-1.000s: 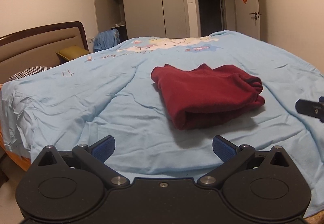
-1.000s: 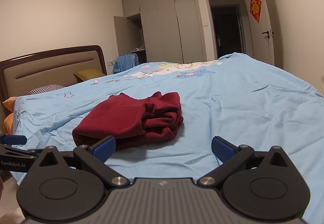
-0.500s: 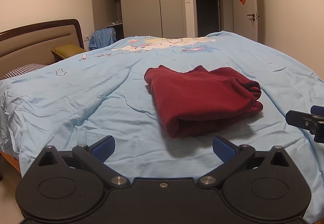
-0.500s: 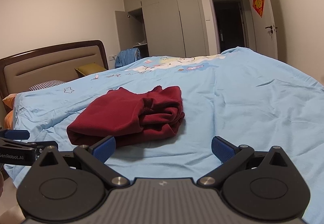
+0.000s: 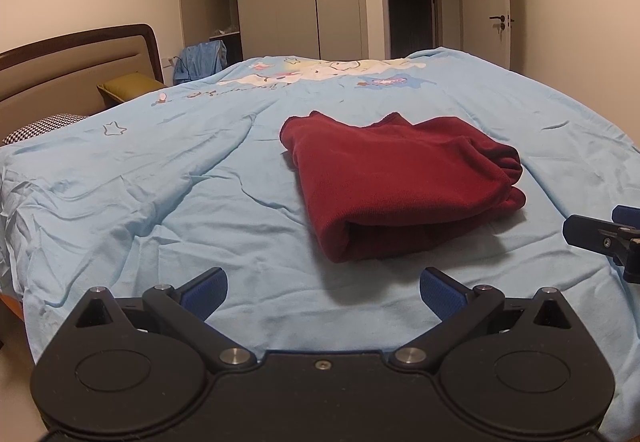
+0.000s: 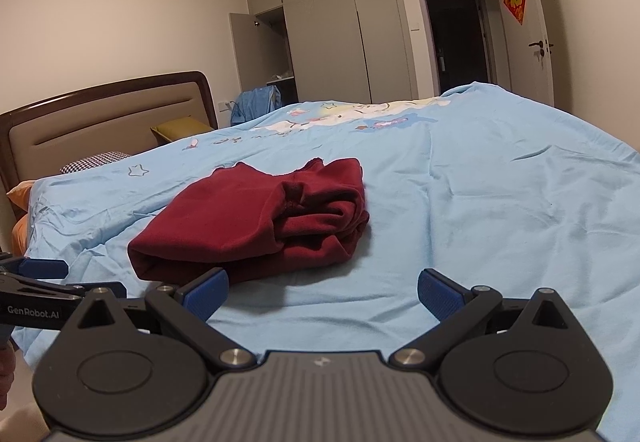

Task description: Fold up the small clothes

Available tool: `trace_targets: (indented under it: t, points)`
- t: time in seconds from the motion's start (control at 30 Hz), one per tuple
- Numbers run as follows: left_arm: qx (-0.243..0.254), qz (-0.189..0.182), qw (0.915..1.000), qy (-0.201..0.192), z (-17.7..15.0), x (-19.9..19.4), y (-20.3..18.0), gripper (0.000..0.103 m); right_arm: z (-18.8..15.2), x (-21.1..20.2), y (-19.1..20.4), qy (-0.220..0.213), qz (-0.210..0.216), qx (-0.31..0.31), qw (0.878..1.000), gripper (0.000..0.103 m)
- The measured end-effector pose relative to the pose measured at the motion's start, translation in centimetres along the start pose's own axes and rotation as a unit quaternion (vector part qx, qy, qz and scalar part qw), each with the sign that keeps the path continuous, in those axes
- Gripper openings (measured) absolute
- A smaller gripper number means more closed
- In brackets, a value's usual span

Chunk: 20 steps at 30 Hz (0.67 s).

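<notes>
Both grippers, left gripper [image 5: 323, 292] and right gripper [image 6: 322, 292], have drawn back toward the near edge of the bed [image 5: 168, 202], jaws apart and empty. The red garment [image 5: 400, 182] lies folded mid-bed, untouched; the fold looks finished.

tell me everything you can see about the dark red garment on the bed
The dark red garment is a soft, fleecy-looking knit, folded into a thick, roughly rectangular bundle. A rounded fold faces the cameras; in the right wrist view its right side shows bunched, stacked layers. Two small peaks stick up along its far edge. It lies flat on the wrinkled light blue bedsheet, which alone touches it. Both grippers, open, are short of it.
</notes>
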<state>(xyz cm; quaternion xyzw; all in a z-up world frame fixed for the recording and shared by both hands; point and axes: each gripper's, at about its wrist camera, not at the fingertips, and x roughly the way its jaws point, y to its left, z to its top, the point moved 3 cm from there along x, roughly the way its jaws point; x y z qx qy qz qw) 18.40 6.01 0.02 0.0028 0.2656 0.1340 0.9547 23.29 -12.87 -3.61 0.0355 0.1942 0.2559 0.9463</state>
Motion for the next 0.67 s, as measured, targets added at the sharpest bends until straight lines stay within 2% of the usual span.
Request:
trace_targets:
  t: [0.67]
  points:
    - [-0.007, -0.007, 0.9998, 0.019, -0.3, 1.2, 0.0, 0.102, -0.3, 0.8, -0.5, 0.012, 0.002, 0.010, 1.000, 0.103]
